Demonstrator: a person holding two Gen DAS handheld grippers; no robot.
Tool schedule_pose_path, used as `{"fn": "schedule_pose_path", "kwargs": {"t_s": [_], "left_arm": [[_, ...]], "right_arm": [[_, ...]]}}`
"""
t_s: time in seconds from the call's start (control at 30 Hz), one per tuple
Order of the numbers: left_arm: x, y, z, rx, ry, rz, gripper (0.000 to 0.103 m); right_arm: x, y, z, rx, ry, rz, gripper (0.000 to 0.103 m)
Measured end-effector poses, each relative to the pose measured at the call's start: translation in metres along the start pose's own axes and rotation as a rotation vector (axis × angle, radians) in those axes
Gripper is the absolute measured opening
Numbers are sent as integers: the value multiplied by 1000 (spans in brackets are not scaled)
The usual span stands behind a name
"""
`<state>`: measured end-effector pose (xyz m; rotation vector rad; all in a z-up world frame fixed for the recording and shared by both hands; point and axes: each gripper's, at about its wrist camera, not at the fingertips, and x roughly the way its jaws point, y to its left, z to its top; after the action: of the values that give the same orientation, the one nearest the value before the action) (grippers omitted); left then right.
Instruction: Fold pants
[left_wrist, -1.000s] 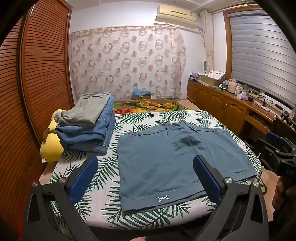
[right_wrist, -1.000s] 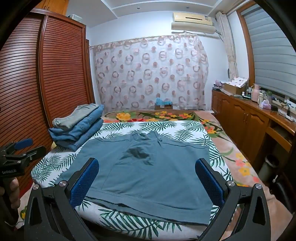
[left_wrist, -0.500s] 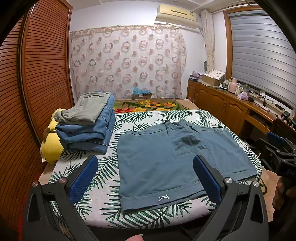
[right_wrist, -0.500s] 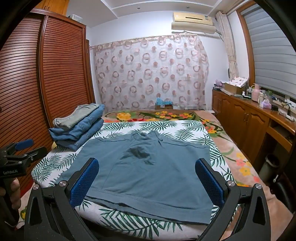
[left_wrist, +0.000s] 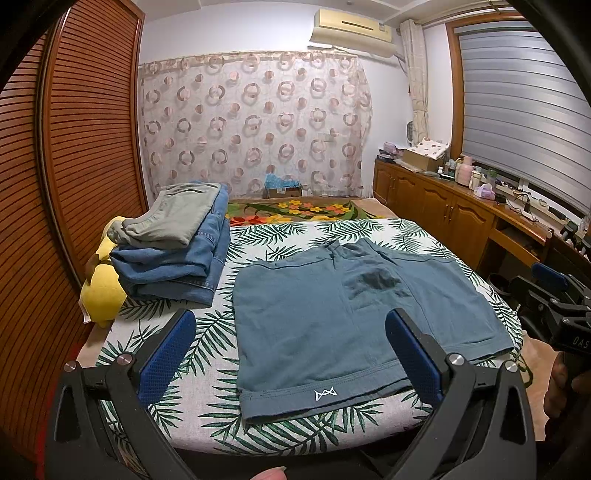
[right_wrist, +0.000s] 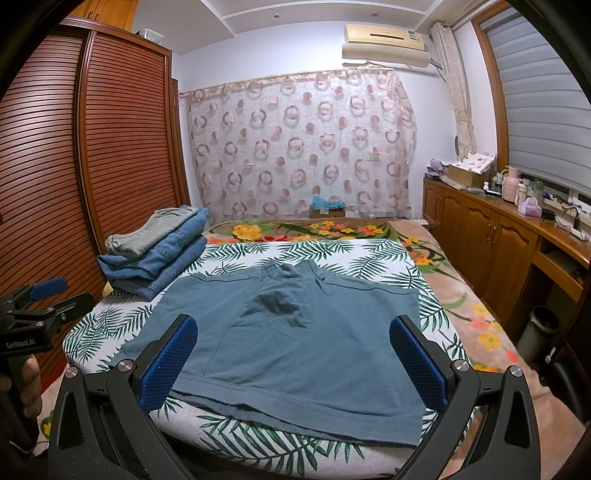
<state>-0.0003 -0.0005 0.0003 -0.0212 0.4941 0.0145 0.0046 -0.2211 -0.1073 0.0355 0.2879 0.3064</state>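
Teal shorts (left_wrist: 332, 317): flat on palm-print bedsheet (left_wrist: 177, 354), position unchanged; your left gripper (left_wrist: 291, 347) and right gripper (right_wrist: 293, 350) stay spread, empty; folding unstarted.

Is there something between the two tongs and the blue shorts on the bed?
Nothing visible. The blue shorts lie flat on the bed, directly ahead of the open left tongs and open right tongs. The folded clothes stack sits aside.
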Motion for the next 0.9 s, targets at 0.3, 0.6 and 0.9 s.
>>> {"fn": "schedule_pose_path", "kwargs": {"t_s": [0.3, 0.6, 0.9], "left_arm": [[0, 0, 0, 1, -2, 0, 103], [-3, 0, 2, 2, -4, 0, 103], [-3, 0, 2, 2, -6, 1, 103]], "right_arm": [[2, -1, -1, 2, 4, 2, 103], [1, 0, 1, 2, 5, 2, 103], [1, 0, 1, -1, 2, -3, 103]]}}
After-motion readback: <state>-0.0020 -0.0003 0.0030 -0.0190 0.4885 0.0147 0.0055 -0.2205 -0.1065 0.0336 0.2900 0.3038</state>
